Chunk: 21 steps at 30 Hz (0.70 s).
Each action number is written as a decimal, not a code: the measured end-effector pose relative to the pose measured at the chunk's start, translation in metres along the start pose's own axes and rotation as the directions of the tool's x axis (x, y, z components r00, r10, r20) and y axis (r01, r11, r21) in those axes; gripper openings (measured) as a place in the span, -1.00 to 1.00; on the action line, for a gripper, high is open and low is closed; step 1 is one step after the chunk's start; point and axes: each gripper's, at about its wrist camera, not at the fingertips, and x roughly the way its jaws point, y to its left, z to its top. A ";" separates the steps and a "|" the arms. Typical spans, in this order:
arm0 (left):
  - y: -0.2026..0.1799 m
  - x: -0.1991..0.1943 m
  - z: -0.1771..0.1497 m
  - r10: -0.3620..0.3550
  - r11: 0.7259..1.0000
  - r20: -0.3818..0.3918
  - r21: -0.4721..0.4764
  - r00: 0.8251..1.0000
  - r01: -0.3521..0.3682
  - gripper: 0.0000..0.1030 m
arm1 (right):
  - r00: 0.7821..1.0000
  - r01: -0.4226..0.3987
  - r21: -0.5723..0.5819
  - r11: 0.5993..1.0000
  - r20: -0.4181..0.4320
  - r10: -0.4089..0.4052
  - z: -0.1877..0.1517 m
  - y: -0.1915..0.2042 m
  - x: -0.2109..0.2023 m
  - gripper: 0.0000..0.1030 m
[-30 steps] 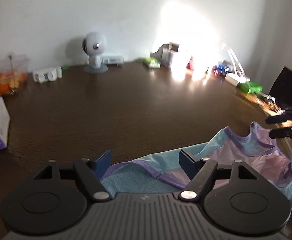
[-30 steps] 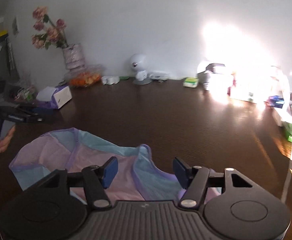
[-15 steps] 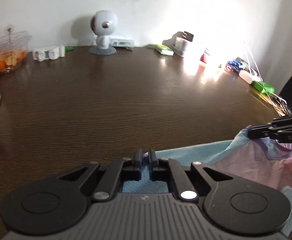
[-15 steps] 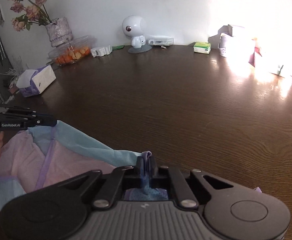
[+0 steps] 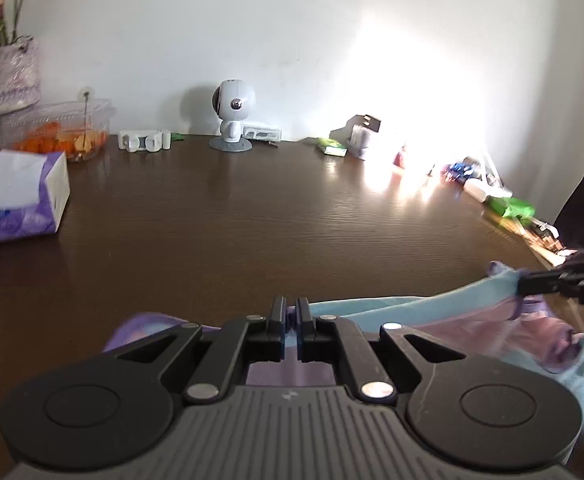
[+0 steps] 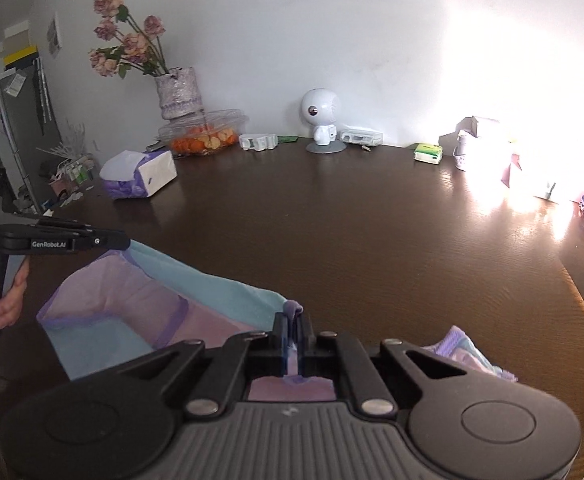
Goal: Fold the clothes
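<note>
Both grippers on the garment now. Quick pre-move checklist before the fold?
1. left gripper shut on the garment edge: ok.
2. right gripper shut on a purple-trimmed edge: ok.
3. Cloth spans between the two grips, not bunched: ok.
4. Table ahead bare for laying down: ok.
5. Tissue box and white figurine away from the cloth: ok.
6. Lower hem hanging free, unsnagged: cannot tell.

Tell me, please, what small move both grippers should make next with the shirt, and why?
Probably carry both pinched points forward over the table together. The left gripper and right gripper are each shut on the edge of the shirt, which hangs stretched between them, and bare wood lies ahead to lay it flat.
</note>
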 end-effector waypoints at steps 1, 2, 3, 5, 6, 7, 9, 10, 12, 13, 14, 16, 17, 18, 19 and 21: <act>-0.001 -0.004 -0.007 0.001 1.000 -0.007 -0.006 1.000 -0.001 -0.92 | 1.000 -0.004 0.002 1.000 -0.007 0.005 -0.006 0.002 -0.003 -0.94; -0.002 -0.007 -0.013 0.003 1.000 -0.015 -0.013 1.000 -0.003 -0.92 | 1.000 -0.008 0.003 1.000 -0.016 0.008 -0.012 0.005 -0.005 -0.94; -0.003 -0.008 -0.020 0.015 1.000 -0.023 -0.014 1.000 -0.015 -0.91 | 1.000 -0.012 0.004 1.000 -0.027 0.012 -0.018 0.007 -0.006 -0.94; -0.001 -0.006 -0.027 0.052 0.998 -0.032 -0.030 0.998 -0.053 -0.90 | 0.999 -0.019 0.005 1.000 -0.049 0.020 -0.029 0.012 -0.009 -0.94; 0.000 -0.006 -0.030 0.071 0.997 -0.037 -0.038 0.997 -0.073 -0.83 | 0.998 -0.028 0.010 1.000 -0.055 0.028 -0.035 0.013 -0.009 -0.93; 0.002 -0.005 -0.033 0.090 0.995 -0.041 -0.047 0.995 -0.092 -0.64 | 0.998 -0.039 0.016 0.999 -0.054 0.040 -0.038 0.012 -0.011 -0.89; 0.011 -0.011 -0.032 0.102 0.991 -0.015 -0.083 0.995 -0.103 -0.06 | 1.000 -0.022 0.040 0.999 -0.012 0.022 -0.038 0.007 -0.021 -0.80; 0.016 -0.015 -0.031 0.116 0.988 0.007 -0.101 0.993 -0.115 0.07 | 1.000 -0.010 0.053 0.999 0.012 0.010 -0.037 0.004 -0.027 -0.54; 0.025 -0.015 -0.026 0.169 0.977 0.008 -0.130 0.986 -0.166 0.10 | 0.995 0.071 0.095 0.993 0.062 -0.077 -0.028 -0.012 -0.034 0.00; 0.031 -0.013 -0.024 0.195 0.969 -0.002 -0.153 0.981 -0.193 0.10 | 0.988 0.116 0.119 0.986 0.086 -0.126 -0.024 -0.020 -0.037 0.12; 0.038 -0.008 -0.022 0.213 0.960 -0.023 -0.183 0.977 -0.213 0.11 | 0.981 0.163 0.140 0.977 0.079 -0.175 -0.018 -0.030 -0.032 0.12; 0.048 0.002 -0.018 0.225 0.946 -0.057 -0.228 0.973 -0.232 0.10 | 0.962 0.260 0.176 0.950 0.038 -0.270 -0.008 -0.048 -0.015 0.10; 0.052 0.007 -0.017 0.229 0.938 -0.073 -0.249 0.971 -0.240 0.10 | 0.959 0.278 0.183 0.943 0.006 -0.284 -0.004 -0.056 -0.002 0.10; 0.057 0.012 -0.015 0.233 0.930 -0.090 -0.269 0.968 -0.249 0.06 | 0.958 0.285 0.186 0.940 -0.029 -0.285 -0.001 -0.063 0.012 0.07; 0.059 0.015 -0.014 0.228 0.928 -0.102 -0.279 0.968 -0.248 -0.11 | 0.955 0.298 0.204 0.933 -0.062 -0.291 0.000 -0.070 0.024 0.00; 0.060 0.020 -0.012 0.232 0.927 -0.120 -0.273 0.965 -0.257 -0.41 | 0.945 0.326 0.234 0.916 -0.105 -0.310 -0.002 -0.079 0.043 -0.30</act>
